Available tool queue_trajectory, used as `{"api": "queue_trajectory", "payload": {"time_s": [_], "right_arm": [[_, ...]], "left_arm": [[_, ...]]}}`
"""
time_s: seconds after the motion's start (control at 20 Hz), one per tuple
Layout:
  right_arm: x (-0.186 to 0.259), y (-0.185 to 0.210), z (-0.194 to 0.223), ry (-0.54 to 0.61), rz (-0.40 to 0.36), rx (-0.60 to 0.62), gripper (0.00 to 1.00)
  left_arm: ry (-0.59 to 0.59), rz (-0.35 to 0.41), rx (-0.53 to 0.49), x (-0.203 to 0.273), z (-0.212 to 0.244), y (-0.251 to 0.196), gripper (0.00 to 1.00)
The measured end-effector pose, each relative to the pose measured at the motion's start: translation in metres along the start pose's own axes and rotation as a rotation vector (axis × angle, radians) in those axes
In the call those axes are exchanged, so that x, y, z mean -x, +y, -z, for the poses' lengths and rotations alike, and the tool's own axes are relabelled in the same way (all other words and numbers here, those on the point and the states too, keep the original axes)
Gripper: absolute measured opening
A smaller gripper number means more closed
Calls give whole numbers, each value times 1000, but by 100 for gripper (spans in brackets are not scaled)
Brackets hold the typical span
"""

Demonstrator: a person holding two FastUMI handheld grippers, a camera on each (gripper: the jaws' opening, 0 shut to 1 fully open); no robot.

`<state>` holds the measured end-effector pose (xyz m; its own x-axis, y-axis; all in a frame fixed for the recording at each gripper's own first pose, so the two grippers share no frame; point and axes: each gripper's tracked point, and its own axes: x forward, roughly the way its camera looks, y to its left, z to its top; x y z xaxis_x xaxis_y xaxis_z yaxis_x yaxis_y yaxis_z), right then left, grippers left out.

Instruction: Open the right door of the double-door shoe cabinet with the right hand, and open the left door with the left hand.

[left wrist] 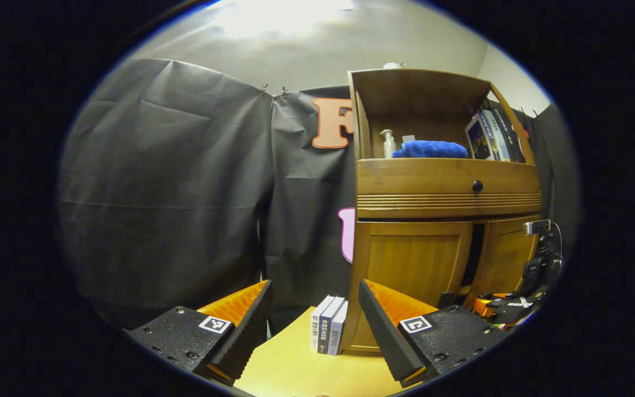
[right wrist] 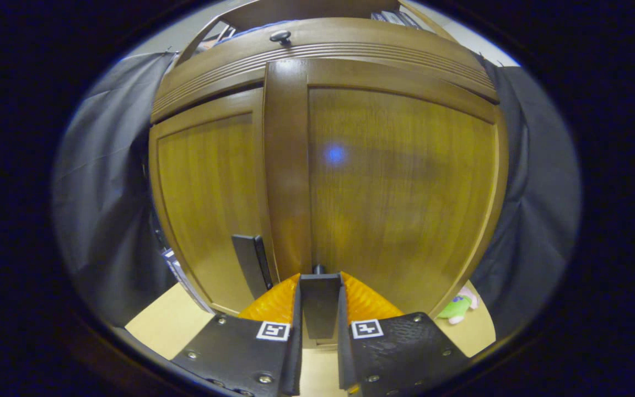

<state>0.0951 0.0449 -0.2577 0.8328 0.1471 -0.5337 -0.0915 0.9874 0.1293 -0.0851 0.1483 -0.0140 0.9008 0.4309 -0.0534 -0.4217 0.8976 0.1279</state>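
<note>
In the left gripper view the left gripper (left wrist: 313, 325) hangs with fingers wide apart over the table (left wrist: 290, 369); the shoe cabinet (left wrist: 444, 209) stands at two o'clock, its left door (left wrist: 414, 264) closed.

In the right gripper view the right gripper (right wrist: 320, 309) is clamped on the right door's handle (right wrist: 320, 300) at six o'clock, and the right door (right wrist: 400, 187) stands slightly ajar.

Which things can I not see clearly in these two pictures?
- Inside of the cabinet: right gripper view, hidden behind both doors.
- Right door handle: right gripper view, mostly covered by the right claw shut on it.
- Book titles: left gripper view, too small.
- Green toy: right gripper view, partly behind the cabinet.
</note>
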Motion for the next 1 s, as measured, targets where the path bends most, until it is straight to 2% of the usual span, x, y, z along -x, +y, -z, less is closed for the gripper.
{"api": "queue_trajectory", "payload": {"time_s": [0.05, 0.15, 0.2, 0.25, 0.5, 1.0], "right_arm": [[0, 0, 0, -1, -9, -5, 27], [-1, -2, 1, -1, -28, -5, 27], [-2, -2, 2, -2, -38, -1, 27], [-2, -2, 2, -4, -49, 3, 27], [-4, 0, 3, -2, -111, 20, 27], [-1, -2, -1, 10, -60, 26, 26]], "left_arm": [[1, 16, 3, 0, 1, -6, 92], [5, 50, 6, 0, 3, -20, 92], [7, 64, 4, -1, 3, -26, 95], [9, 78, 3, 0, 5, -31, 92], [35, 147, 18, 5, 13, -58, 92], [91, 268, 40, 14, 33, -103, 95]]}}
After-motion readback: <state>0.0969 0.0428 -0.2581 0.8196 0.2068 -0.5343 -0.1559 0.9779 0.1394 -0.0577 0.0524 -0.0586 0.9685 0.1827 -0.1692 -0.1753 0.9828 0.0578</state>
